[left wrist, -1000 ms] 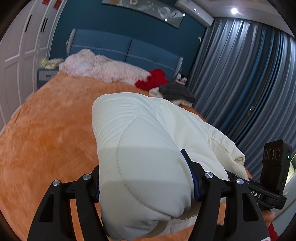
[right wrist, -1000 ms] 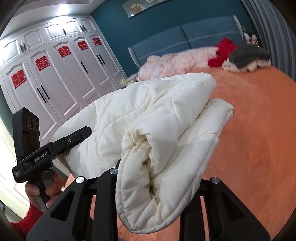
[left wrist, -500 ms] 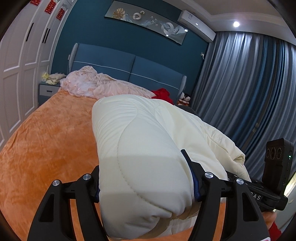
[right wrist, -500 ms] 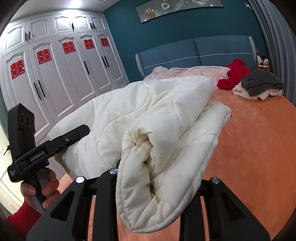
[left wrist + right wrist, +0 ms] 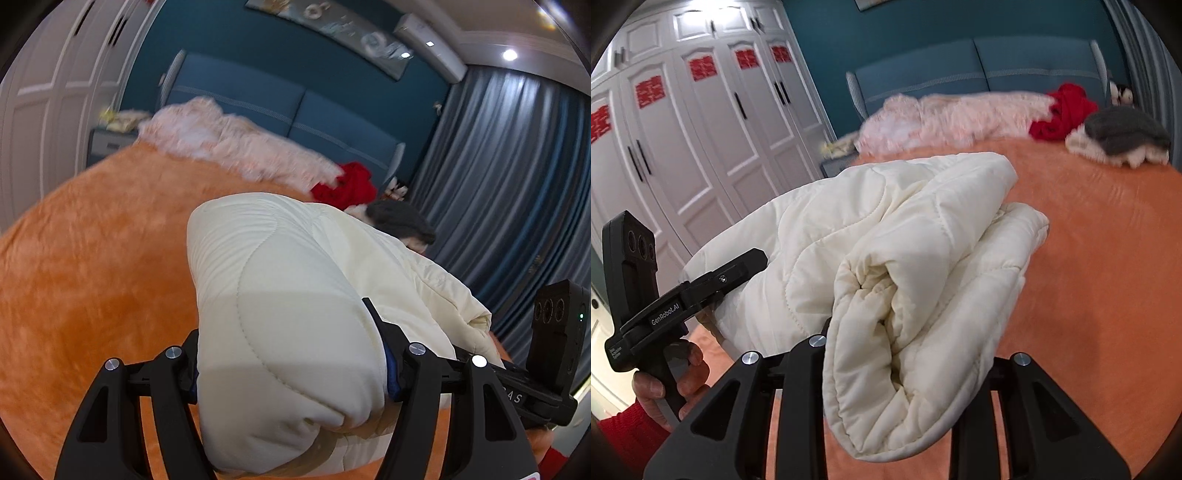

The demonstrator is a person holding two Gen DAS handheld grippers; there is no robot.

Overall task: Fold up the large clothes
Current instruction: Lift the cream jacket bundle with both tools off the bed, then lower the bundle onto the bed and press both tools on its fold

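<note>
A cream quilted padded jacket (image 5: 295,295) is bunched in a thick fold and held up over the orange bed (image 5: 92,277). My left gripper (image 5: 288,365) is shut on one end of the fold, its fingertips hidden by the fabric. My right gripper (image 5: 908,354) is shut on the other end of the same jacket (image 5: 905,240), fingertips hidden too. The left gripper's body (image 5: 683,291) shows in the right wrist view, clamped on the jacket's left side. The right gripper's body (image 5: 535,387) shows at the right of the left wrist view.
A pink fluffy blanket (image 5: 229,144), a red garment (image 5: 347,184) and a grey and white garment pile (image 5: 1123,136) lie near the blue headboard (image 5: 979,70). White wardrobes (image 5: 701,129) stand on the left, grey curtains (image 5: 517,184) on the right. A bedside table (image 5: 107,144) is beside the bed.
Both grippers keep their hold on the jacket. The views first tilted up, then swung down toward the bed; the background is motion-blurred now.
</note>
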